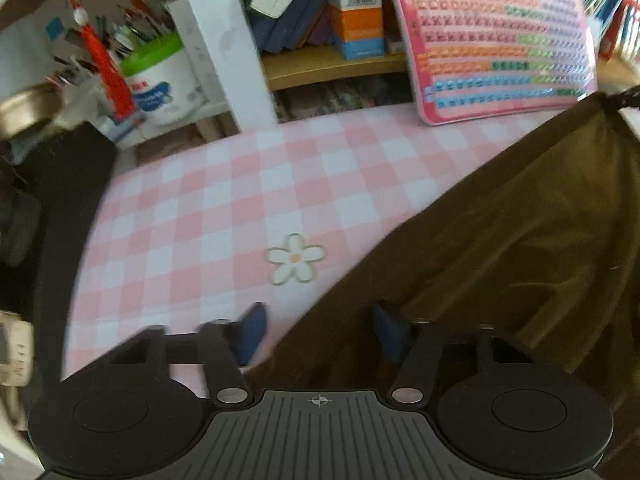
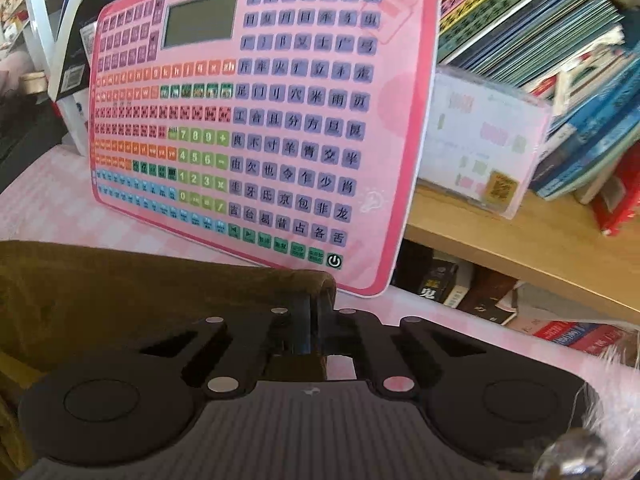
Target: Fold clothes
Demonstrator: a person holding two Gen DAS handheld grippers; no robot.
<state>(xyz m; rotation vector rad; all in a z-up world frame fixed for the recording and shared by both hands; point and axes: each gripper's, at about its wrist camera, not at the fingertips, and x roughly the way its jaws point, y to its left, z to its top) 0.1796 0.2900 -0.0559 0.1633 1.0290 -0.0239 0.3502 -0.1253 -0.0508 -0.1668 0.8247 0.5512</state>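
A dark olive-brown garment (image 1: 500,240) lies on the pink-and-white checked tablecloth (image 1: 240,184), filling the right of the left wrist view. My left gripper (image 1: 318,328) is open, its blue-padded fingers (image 1: 252,332) straddling the garment's near edge. In the right wrist view the same garment (image 2: 120,292) spreads to the left. My right gripper (image 2: 318,320) is shut on the garment's corner, which folds over the fingertips.
A pink learning-tablet board (image 2: 256,120) leans against a wooden shelf (image 2: 520,248) of books behind the cloth. A white post (image 1: 224,40), a tub of pens (image 1: 160,72) and a red tassel (image 1: 108,68) stand at the back left. A daisy motif (image 1: 295,258) marks the tablecloth.
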